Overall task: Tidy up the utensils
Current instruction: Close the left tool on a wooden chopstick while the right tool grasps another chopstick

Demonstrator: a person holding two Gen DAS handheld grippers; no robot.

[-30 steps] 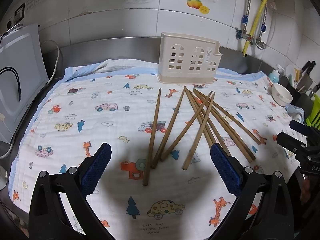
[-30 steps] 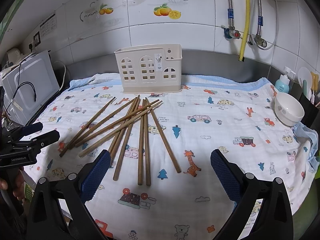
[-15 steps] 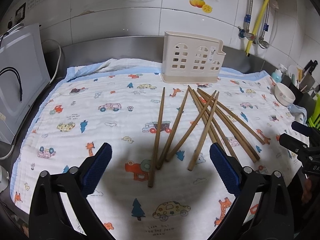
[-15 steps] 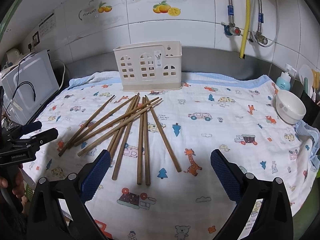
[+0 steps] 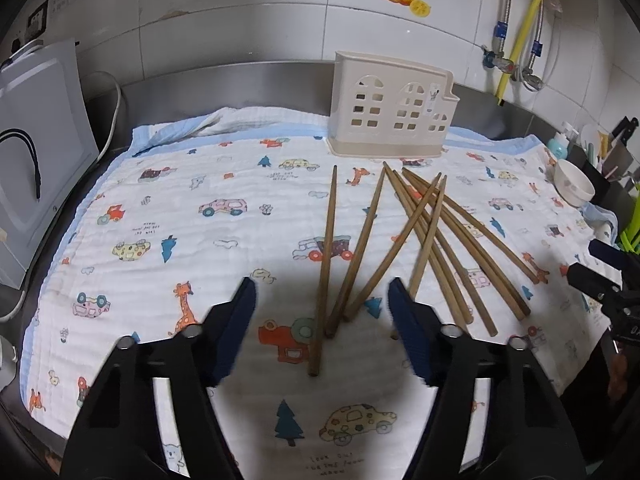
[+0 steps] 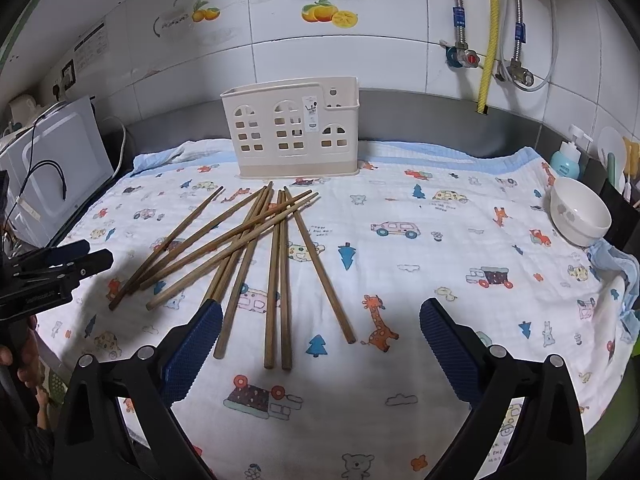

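Several brown wooden chopsticks [image 5: 404, 236] lie fanned out on a cartoon-print cloth [image 5: 200, 240], also seen as chopsticks [image 6: 256, 248] in the right wrist view. A cream utensil holder [image 5: 390, 110] with window cut-outs stands upright behind them; the same holder [image 6: 294, 132] shows from the right. My left gripper [image 5: 322, 292] hovers over the near ends of the leftmost sticks, its jaws closing with no stick pressed between the pads. My right gripper [image 6: 320, 322] stands open above the cloth, near the ends of the right-hand sticks, holding nothing.
A white bowl [image 6: 580, 212] sits at the cloth's right edge, with a blue bottle [image 6: 566, 160] and kitchen tools behind it. A white appliance [image 5: 36, 152] with a cable stands on the left. Pipes and a yellow hose [image 6: 490, 36] run down the tiled wall.
The left gripper's jaws have narrowed markedly and it has drawn slightly back from the chopsticks. The right gripper has stayed as it was.
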